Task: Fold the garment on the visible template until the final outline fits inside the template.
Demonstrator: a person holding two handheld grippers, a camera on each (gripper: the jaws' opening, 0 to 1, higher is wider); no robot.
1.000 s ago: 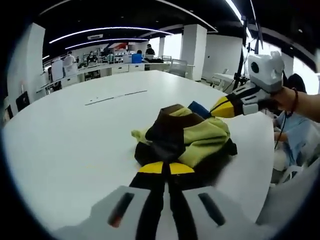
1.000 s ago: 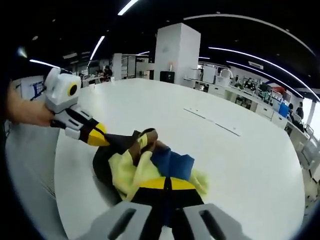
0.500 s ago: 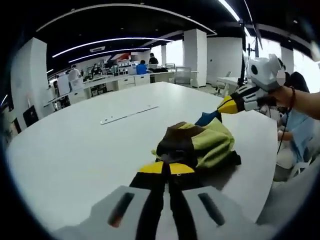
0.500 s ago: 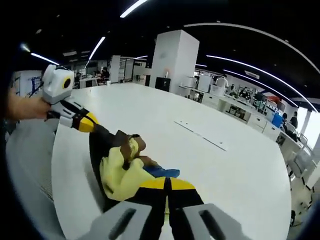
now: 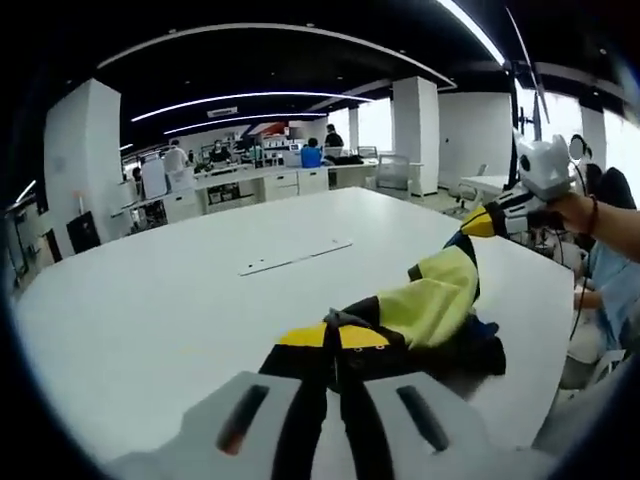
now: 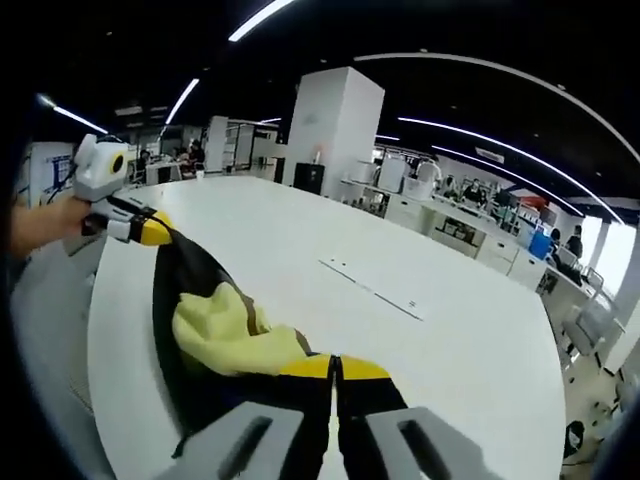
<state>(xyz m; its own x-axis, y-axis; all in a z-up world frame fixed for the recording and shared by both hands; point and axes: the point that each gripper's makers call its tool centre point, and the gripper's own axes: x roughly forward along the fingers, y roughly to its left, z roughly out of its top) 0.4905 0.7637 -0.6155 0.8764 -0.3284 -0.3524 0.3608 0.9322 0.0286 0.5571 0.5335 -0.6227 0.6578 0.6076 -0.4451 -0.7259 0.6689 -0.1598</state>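
We are holding a yellow, black and brown garment [image 5: 432, 305] stretched between two hand-held grippers above a large white table [image 5: 180, 310], so the step in hand looks like opening the crumpled cloth out before any fold can be made. In the left gripper view, the left gripper [image 5: 333, 338] is pinching the near end of the cloth, its yellow-tipped jaws closed together on the fabric. The cloth is running away from it to the right gripper [image 5: 487, 222], which a hand [image 5: 585, 212] is holding near the table's far edge, jaws closed on the other end. In the right gripper view we are seeing the same span from the opposite side: the cloth is hanging in a slack band, with a yellow panel bunched in the middle. A thin line marked on the table [image 5: 293, 257] is lying well apart from the cloth; we judge it may be part of the template, though we cannot tell its full outline. Next, we judge, the cloth needs lowering flat onto the table over the template, with both ends kept pinched until it is lying smooth.
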